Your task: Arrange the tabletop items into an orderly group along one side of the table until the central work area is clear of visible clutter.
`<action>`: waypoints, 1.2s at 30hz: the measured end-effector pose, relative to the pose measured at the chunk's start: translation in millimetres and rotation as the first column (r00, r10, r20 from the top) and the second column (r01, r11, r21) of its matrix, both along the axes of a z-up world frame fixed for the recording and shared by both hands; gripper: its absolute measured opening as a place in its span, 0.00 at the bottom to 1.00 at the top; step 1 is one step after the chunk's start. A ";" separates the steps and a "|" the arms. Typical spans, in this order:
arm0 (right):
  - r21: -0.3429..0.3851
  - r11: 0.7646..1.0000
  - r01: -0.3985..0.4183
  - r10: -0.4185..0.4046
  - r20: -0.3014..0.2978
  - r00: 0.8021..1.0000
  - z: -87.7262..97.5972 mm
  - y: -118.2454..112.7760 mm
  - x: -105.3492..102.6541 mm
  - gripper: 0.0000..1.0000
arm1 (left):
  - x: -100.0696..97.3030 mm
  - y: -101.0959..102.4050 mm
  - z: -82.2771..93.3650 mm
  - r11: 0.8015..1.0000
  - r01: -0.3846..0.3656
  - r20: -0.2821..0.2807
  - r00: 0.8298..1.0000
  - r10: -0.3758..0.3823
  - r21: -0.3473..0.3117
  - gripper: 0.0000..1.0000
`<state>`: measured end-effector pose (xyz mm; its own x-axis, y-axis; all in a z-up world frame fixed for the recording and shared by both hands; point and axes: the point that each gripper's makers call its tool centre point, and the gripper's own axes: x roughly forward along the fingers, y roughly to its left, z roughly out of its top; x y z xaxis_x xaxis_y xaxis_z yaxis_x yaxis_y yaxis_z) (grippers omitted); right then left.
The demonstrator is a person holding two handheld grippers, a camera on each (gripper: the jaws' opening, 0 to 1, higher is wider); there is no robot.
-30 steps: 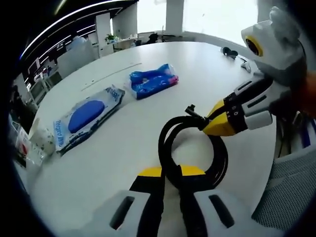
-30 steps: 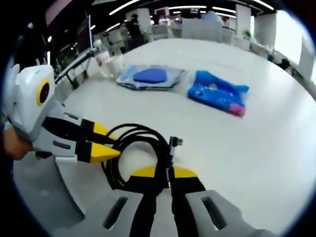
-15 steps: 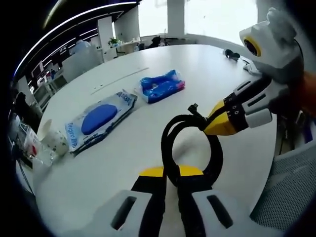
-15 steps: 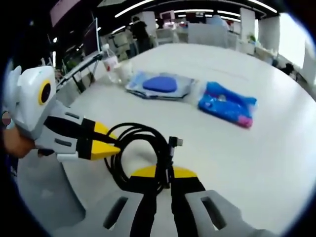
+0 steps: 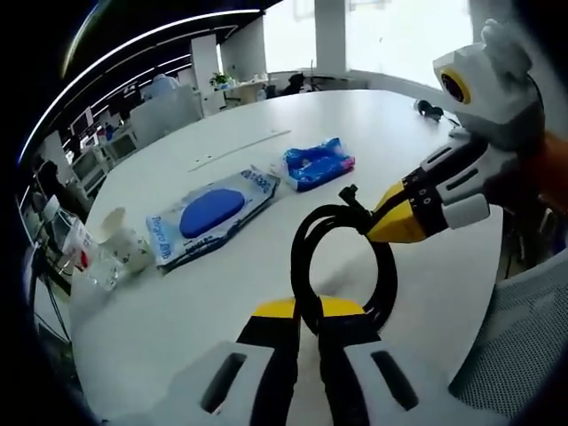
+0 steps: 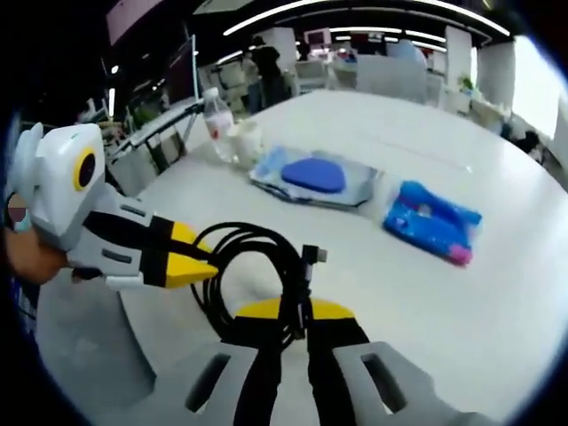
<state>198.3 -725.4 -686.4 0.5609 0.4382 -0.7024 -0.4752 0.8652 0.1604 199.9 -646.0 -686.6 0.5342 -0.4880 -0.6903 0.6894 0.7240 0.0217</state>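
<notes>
A black coiled cable [image 5: 302,257] hangs between both grippers above the white table [image 5: 222,302]. My left gripper [image 5: 306,309] is shut on the coil's near side. My right gripper [image 5: 388,222] comes in from the right, shut on the coil by its plug end [image 5: 348,197]. In the right gripper view the same cable [image 6: 275,253] sits in my right gripper [image 6: 294,311], with the left gripper [image 6: 200,262] pinching it from the left. On the table beyond lie a wipes pack with a blue oval [image 5: 213,213] and a blue bag [image 5: 318,164].
A paper cup [image 5: 120,248] and a water bottle [image 5: 80,257] stand near the table's edge beside the wipes pack [image 6: 315,175]. The blue bag [image 6: 435,222] lies further along. A mesh chair [image 5: 524,346] sits by the near edge. Desks and a person stand beyond.
Both views have swung, so the wipes pack and blue bag sit further right in them and the cup and bottle have come into view. Both grippers keep their hold on the cable.
</notes>
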 end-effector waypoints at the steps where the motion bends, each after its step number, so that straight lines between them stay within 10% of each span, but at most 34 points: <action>1: 0.002 1.000 -0.001 0.001 0.002 1.000 0.9 3.0 0.3 0.05 | 0.7 2.0 0.1 1.000 -0.005 0.001 1.000 0.005 -0.001 0.05; 36: -0.037 0.998 -0.042 0.042 0.014 0.999 -5.2 31.9 26.2 0.06 | 25.8 30.8 -4.2 1.000 -0.015 0.004 1.000 0.015 -0.005 0.05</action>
<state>224.5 -693.5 -691.7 0.5528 0.4360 -0.7102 -0.5132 0.8495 0.1221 225.7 -615.2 -690.8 0.5445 -0.4832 -0.6856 0.6785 0.7343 0.0213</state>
